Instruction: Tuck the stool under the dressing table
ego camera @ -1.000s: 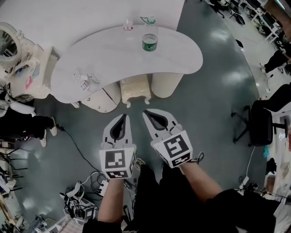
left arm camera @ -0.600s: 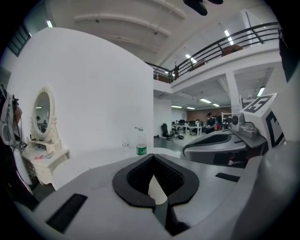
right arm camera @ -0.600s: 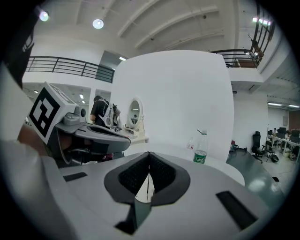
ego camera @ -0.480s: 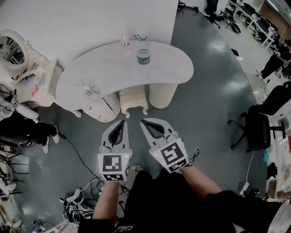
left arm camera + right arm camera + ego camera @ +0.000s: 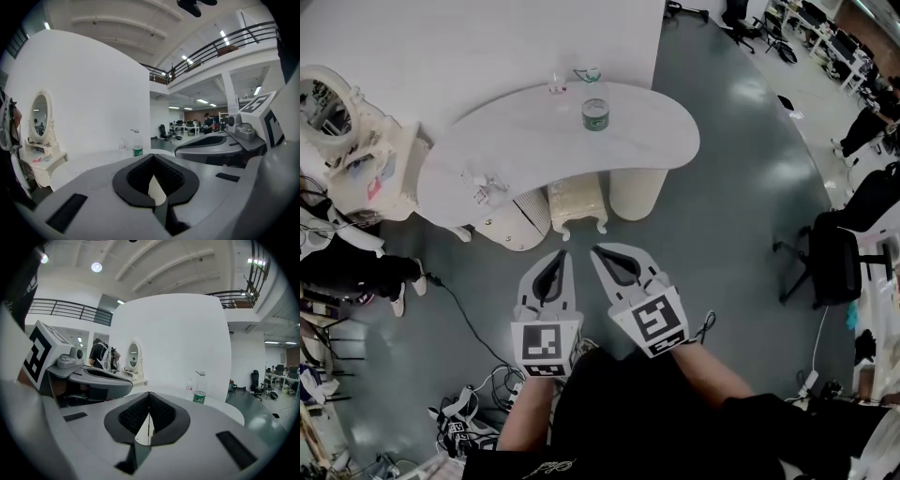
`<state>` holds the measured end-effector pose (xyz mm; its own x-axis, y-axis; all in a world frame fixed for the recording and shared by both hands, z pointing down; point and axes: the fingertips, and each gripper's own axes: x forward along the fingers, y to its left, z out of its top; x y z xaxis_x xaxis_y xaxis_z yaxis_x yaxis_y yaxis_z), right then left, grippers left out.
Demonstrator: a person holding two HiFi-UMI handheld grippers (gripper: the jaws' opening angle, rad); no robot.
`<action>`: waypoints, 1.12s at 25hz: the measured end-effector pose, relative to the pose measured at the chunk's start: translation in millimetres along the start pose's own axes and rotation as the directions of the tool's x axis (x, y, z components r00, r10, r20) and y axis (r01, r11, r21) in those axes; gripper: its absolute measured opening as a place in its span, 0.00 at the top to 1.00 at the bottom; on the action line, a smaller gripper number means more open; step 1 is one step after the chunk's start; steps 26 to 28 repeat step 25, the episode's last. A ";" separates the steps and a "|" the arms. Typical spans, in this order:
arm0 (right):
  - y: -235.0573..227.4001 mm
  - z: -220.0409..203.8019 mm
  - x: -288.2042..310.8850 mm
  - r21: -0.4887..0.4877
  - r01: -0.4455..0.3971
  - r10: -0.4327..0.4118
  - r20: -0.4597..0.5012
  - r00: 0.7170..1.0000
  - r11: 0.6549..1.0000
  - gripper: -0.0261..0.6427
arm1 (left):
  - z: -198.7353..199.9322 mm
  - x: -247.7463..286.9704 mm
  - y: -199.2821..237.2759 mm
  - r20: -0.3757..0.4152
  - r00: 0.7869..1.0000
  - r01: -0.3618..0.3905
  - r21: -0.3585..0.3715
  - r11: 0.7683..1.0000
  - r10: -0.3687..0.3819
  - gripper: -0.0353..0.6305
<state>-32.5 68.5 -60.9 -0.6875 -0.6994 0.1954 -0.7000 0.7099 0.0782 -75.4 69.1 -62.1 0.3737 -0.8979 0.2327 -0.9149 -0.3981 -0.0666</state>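
Stool: the cream upholstered stool (image 5: 577,201) stands on the grey floor between the table's two round pedestals. Its back part is under the front edge of the tabletop, while the front of the seat and two curled legs show beyond that edge.
Dressing table: the white kidney-shaped dressing table (image 5: 534,141) stands against a white partition.
On the tabletop: a plastic bottle with a green label (image 5: 594,113) stands near the back, a small clear bottle (image 5: 555,83) is behind it, and a few small clear items (image 5: 482,181) lie toward the left end.
Left gripper: the left gripper (image 5: 560,258) is clenched with its jaws together and nothing between them. It is held above the floor just short of the stool, pointing toward it but not touching.
Right gripper: the right gripper (image 5: 602,254) is also clenched and empty. It is close beside the left one, clear of the stool.
Left of the table: a white vanity unit with an oval mirror (image 5: 326,101).
Floor: a tangle of cables (image 5: 469,412) lies near the person's feet, and a black office chair (image 5: 836,262) stands well off to the right.
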 end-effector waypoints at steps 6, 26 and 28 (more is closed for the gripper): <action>-2.5 0.6 -4.1 -0.001 0.018 -0.018 -0.005 1.000 1.000 0.95 | -4.1 -2.3 -7.9 -0.015 1.000 0.016 -0.001 1.000 -0.016 0.94; 8.3 -0.7 -16.5 0.002 0.014 -0.014 -0.004 1.000 1.000 0.95 | -16.2 -12.0 -25.7 -0.029 0.998 0.046 -0.041 0.998 -0.047 0.94; 8.3 -0.7 -16.5 0.002 0.014 -0.014 -0.004 1.000 1.000 0.95 | -16.2 -12.0 -25.7 -0.029 0.998 0.046 -0.041 0.998 -0.047 0.94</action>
